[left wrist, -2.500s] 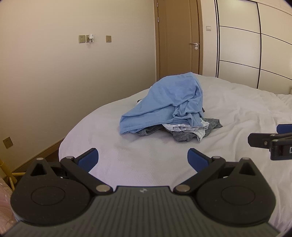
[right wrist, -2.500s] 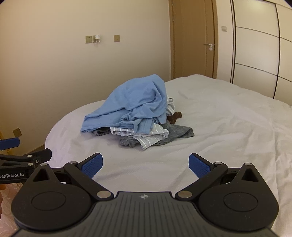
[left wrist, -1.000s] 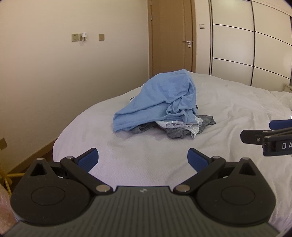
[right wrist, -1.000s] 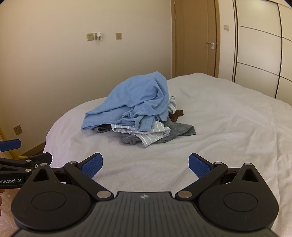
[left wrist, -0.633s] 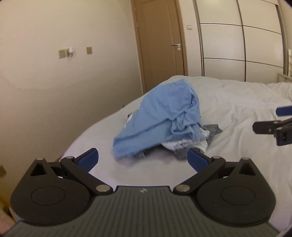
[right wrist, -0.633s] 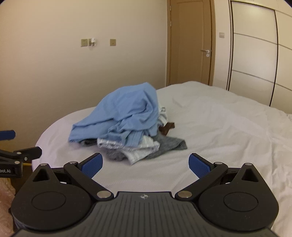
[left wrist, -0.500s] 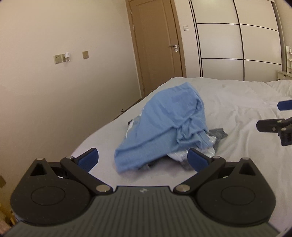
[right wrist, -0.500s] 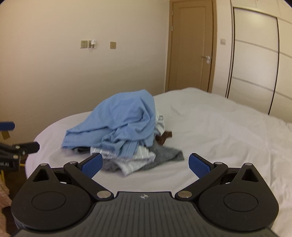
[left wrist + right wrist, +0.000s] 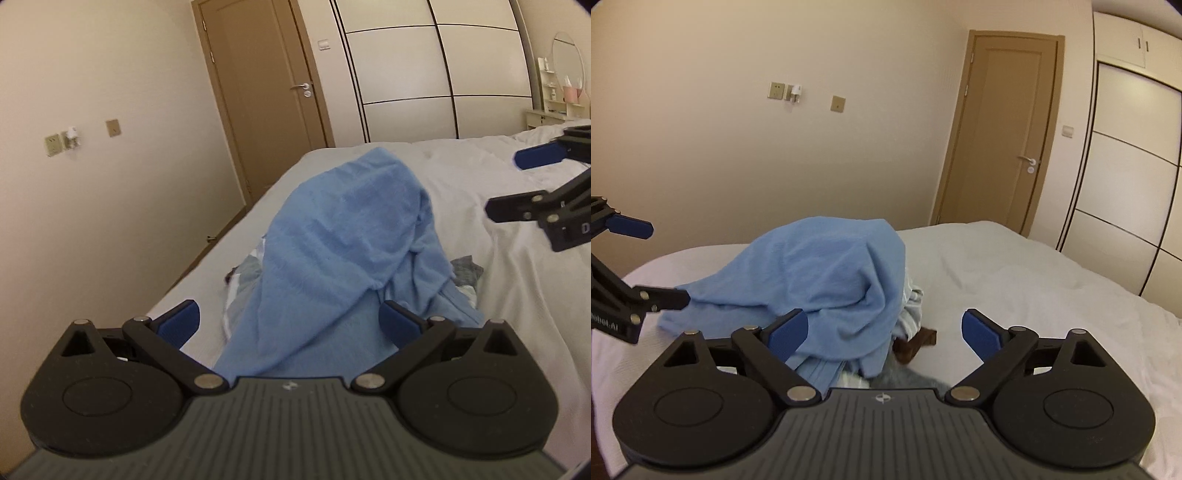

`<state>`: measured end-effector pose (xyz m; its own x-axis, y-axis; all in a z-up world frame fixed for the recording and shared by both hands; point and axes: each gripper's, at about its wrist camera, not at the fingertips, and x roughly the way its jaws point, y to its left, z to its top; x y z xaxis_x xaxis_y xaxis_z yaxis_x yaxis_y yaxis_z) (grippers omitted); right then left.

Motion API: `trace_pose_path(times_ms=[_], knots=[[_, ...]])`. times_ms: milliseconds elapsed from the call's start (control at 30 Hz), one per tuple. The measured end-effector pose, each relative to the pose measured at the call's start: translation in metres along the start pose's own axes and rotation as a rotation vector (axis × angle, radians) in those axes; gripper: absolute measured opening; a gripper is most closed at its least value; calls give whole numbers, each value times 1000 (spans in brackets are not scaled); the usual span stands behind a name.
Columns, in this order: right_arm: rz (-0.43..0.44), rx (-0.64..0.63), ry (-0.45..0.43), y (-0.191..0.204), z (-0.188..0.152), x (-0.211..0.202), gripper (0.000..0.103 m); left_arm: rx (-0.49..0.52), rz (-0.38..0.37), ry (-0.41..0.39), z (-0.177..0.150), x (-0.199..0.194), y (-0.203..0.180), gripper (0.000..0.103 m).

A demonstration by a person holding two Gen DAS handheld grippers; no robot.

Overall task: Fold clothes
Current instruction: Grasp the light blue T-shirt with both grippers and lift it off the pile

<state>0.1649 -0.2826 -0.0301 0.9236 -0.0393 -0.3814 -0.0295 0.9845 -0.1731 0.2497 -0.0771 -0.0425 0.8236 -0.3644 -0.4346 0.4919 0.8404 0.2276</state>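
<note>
A crumpled light-blue garment (image 9: 343, 240) tops a heap of clothes on the white bed (image 9: 517, 295). My left gripper (image 9: 291, 321) is open, and the blue cloth's near edge fills the space between its fingers. My right gripper (image 9: 884, 334) is also open, low at the other side of the blue garment (image 9: 827, 273). Under the heap show a striped pale garment (image 9: 910, 310), a grey garment (image 9: 905, 380) and a small brown piece (image 9: 916, 341). Each wrist view catches the other tool: the right gripper (image 9: 524, 184) and the left gripper (image 9: 650, 262).
The bed's left edge (image 9: 207, 266) runs close to a beige wall. A brown door (image 9: 1004, 129) and white wardrobe panels (image 9: 424, 74) stand behind the bed. Bare white bedding (image 9: 1034, 288) spreads to the right of the heap.
Both grippers have moved in close to the heap, one on each side, so the blue garment now looms large between their fingers. Both stay open.
</note>
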Motion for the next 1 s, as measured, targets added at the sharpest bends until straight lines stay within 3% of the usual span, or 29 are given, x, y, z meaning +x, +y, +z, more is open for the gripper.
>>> trace_pose_path(times_ms=[167,233,367,467,500,533,600,800,1000], knots=[[38,-34,10,-2,0,49,76,19,-36,36,0,42,-1,92],[54,-50,14,-2,-1,68,71,22,-63,63,-2,55,0,76],[69,-61,18,-2,-1,99,69,18,-88,78,-8,68,-3,57],[90,-56,25,-2,-1,114,54,18,-94,75,-11,69,-5,27],[97,-52,26,-3,-1,116,42,15,-91,70,-10,66,-4,20],[100,-54,26,-2,0,117,22,13,-88,64,-9,64,-3,13],[92,-61,19,-2,1,115,2,7,-92,42,-5,56,0,10],[32,-72,-95,-13,28,69,1,34,-78,-85,26,11,-1,4],[-57,-106,-245,-39,67,-14,0,68,-164,-234,71,-62,-26,4]])
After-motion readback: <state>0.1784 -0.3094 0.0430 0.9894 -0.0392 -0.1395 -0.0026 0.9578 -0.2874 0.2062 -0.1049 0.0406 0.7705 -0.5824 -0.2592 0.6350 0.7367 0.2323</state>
